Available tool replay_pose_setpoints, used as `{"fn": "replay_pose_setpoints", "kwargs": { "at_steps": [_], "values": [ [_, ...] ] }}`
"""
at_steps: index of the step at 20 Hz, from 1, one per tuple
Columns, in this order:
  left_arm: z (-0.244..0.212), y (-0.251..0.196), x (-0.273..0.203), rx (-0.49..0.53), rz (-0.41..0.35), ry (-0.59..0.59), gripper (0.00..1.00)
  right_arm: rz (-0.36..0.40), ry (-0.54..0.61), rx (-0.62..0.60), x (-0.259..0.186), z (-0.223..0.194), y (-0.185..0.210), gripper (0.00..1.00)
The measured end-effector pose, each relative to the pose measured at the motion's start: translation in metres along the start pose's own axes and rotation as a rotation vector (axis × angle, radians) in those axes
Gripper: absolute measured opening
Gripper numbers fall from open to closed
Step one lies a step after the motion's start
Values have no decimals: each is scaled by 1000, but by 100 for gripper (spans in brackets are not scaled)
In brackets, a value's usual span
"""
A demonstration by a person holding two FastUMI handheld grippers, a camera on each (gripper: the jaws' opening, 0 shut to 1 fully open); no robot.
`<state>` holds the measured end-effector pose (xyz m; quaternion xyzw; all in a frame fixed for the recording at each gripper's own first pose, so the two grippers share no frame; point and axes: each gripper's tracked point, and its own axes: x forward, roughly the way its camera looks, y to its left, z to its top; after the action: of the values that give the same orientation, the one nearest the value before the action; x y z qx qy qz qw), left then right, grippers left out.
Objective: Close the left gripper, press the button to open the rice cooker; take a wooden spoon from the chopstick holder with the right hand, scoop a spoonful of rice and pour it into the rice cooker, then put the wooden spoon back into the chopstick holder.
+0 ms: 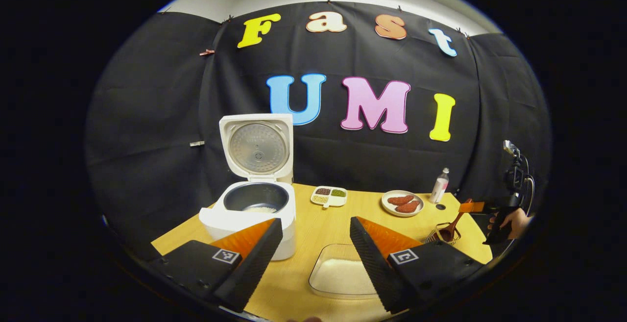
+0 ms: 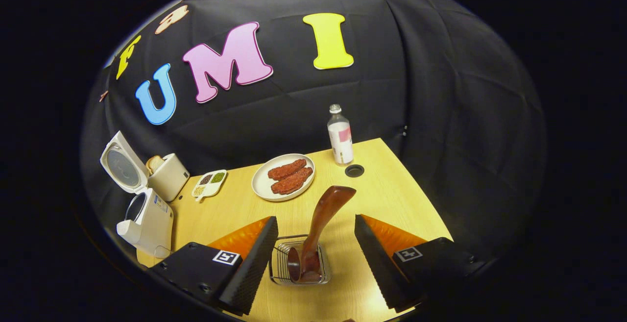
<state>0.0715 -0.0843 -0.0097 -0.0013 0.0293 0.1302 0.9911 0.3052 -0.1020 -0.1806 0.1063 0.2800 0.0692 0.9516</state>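
Looking along my right gripper [image 2: 313, 253], jaws spread, I see the wooden spoon [image 2: 321, 224] standing in the wire chopstick holder [image 2: 281, 263]. It looks light, stiff and smooth, so I'd pinch the upper handle squarely.

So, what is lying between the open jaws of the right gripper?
In the right gripper view, the wooden spoon stands in the wire chopstick holder between the right gripper's open jaws. Neither jaw touches it.
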Motion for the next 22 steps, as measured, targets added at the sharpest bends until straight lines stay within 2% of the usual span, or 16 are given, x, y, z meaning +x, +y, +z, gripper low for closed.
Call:
{"fn": "replay_pose_setpoints", "kwargs": {
  "at_steps": [6,9,11,12,14,15,17,18,19,20,21,22],
  "values": [
    [-13,-5,-14,-34,55,33,95,13,65,23,44,-14,2,99],
    [-15,-10,-21,-26,53,32,95,19,59,20,53,-15,2,97],
    [-19,-11,-24,-8,52,37,95,25,62,33,56,-16,4,83],
    [-20,-12,-25,-4,50,40,95,30,64,39,56,-17,5,67],
    [-21,-13,-27,-8,41,37,96,44,57,33,53,-15,10,62],
    [-22,-15,-28,-13,33,36,96,42,44,23,53,-11,11,53],
    [-28,-17,-27,-21,14,40,96,34,33,14,52,-10,13,21],
    [-30,-17,-26,-23,4,42,96,36,51,23,44,-10,17,28],
    [-32,-16,-25,-26,-7,43,96,43,66,32,43,-14,23,28],
    [-33,-14,-24,-30,-19,44,95,39,75,33,38,-15,25,19],
    [-34,-10,-24,-35,-30,44,96,24,76,30,35,-13,24,23],
    [-33,-5,-25,-41,-40,42,96,11,58,26,29,-8,26,17]
  ]
}}
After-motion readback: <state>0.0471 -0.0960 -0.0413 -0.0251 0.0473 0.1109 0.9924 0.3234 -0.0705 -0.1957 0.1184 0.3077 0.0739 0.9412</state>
